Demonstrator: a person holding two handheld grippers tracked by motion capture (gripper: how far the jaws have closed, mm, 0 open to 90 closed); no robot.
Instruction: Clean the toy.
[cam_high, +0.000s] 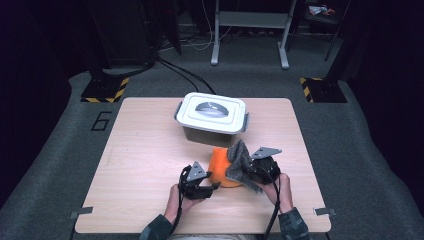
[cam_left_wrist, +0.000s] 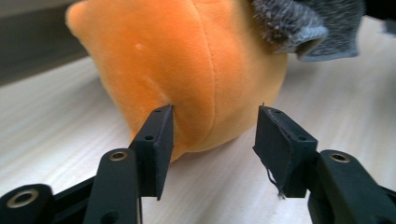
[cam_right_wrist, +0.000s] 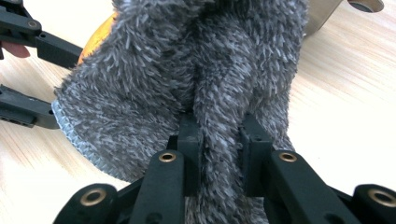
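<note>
The high view is dim around its edges: the floor and the room beyond fall into near black, with a bluish cast at the left and right borders. The table (cam_high: 150, 165) is the bright patch, lit from above, and its wood looks slightly washed out near the far edge. The white lid of the box (cam_high: 212, 112) carries a soft glare. Short, faint shadows lie just under the box and the grippers. This picture is soft and low in detail.

The left gripper view is bright and even; the orange plush (cam_left_wrist: 187, 70) is fairly sharp, the background top left blurred.

In the right gripper view the grey fleece (cam_right_wrist: 196, 84) is crisp, while the table at the right edge is overexposed.
</note>
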